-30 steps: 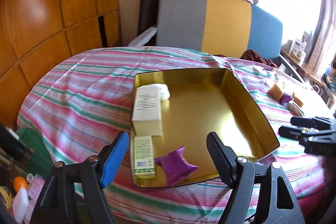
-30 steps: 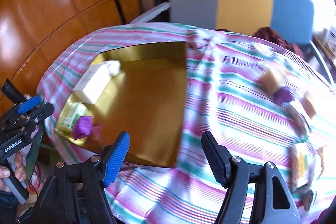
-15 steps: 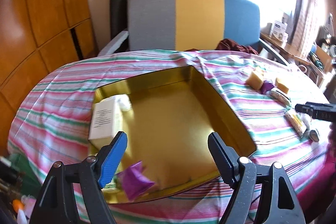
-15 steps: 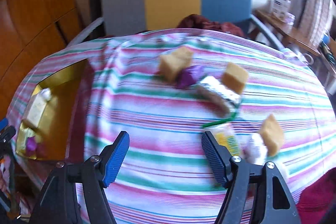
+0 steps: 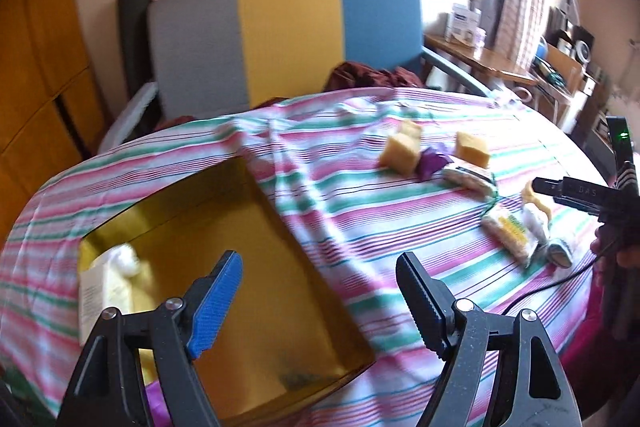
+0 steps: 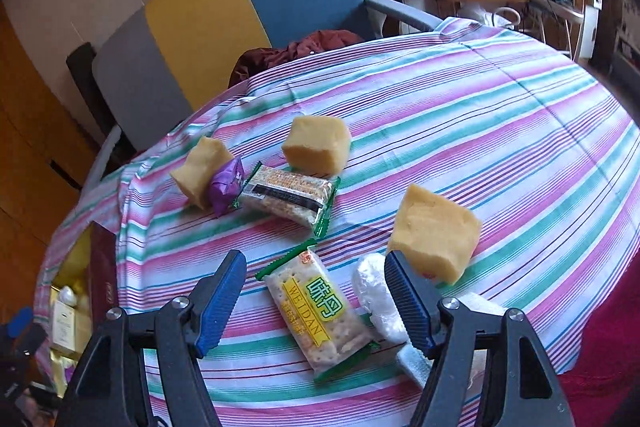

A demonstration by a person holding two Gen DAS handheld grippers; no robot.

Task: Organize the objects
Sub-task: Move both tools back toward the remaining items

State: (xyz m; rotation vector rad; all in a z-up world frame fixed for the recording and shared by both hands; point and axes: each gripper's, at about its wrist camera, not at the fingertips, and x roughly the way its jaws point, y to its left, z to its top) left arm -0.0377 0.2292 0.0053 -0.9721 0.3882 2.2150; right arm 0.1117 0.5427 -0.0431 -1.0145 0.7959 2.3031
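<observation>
- My left gripper (image 5: 318, 287) hangs with its jaws spread wide and nothing between them, above the near right part of the gold tray (image 5: 256, 227).
- In that tray, at its far left, a cream box (image 5: 102, 291) lies with a small white wad (image 5: 127, 255) at its far end; motion blur hides finer detail.
- The tray sits on the striped tablecloth (image 5: 340, 203), which covers the table.
- My right gripper (image 6: 312, 291) is also wide open and holds nothing, low over the crackers packet (image 6: 320, 311), which lies on the cloth between my two fingers.
- A white wrapped piece (image 6: 376, 291) lies just beside the packet, touching or nearly touching my right-hand finger pad (image 6: 406, 307).
- A yellow sponge block (image 6: 434, 229) rests just beyond that pad.
- Farther out lie a cereal bar (image 6: 288, 197), a purple candy (image 6: 226, 185) against a second sponge block (image 6: 202, 165), and a third block (image 6: 318, 145).
- A grey, yellow and blue chair (image 6: 224, 23) stands behind the table.
</observation>
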